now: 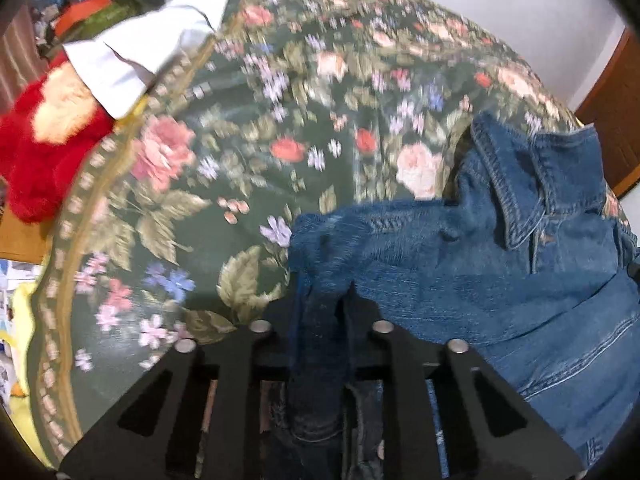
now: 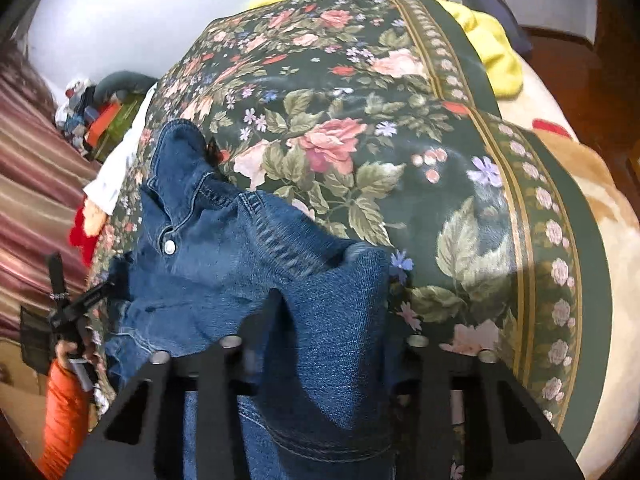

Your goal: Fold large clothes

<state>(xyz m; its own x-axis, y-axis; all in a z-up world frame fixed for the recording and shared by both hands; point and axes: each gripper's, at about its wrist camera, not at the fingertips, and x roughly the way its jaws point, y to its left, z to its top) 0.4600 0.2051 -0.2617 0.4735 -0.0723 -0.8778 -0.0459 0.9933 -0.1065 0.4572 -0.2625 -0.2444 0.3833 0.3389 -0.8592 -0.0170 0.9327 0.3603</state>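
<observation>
We have the denim jacket point(image 1: 460, 264) pinched in both grippers — left gripper point(image 1: 320, 312) nearly shut on a fold, right gripper point(image 2: 320, 320) narrowed around thicker cloth. Beyond our fingertips lies the floral bedspread point(image 1: 240, 140) — we should lift evenly, keeping tension.

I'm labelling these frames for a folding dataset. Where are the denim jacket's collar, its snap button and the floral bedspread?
collar point(image 1: 520, 200): left wrist view, stitched outer edge.
snap button point(image 2: 170, 247): right wrist view, centre of the metal cap.
floral bedspread point(image 2: 332, 144): right wrist view, large pink rose.

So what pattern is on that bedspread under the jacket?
Dark green bedspread with pink roses and leaves; clearest in the right wrist view.
</observation>
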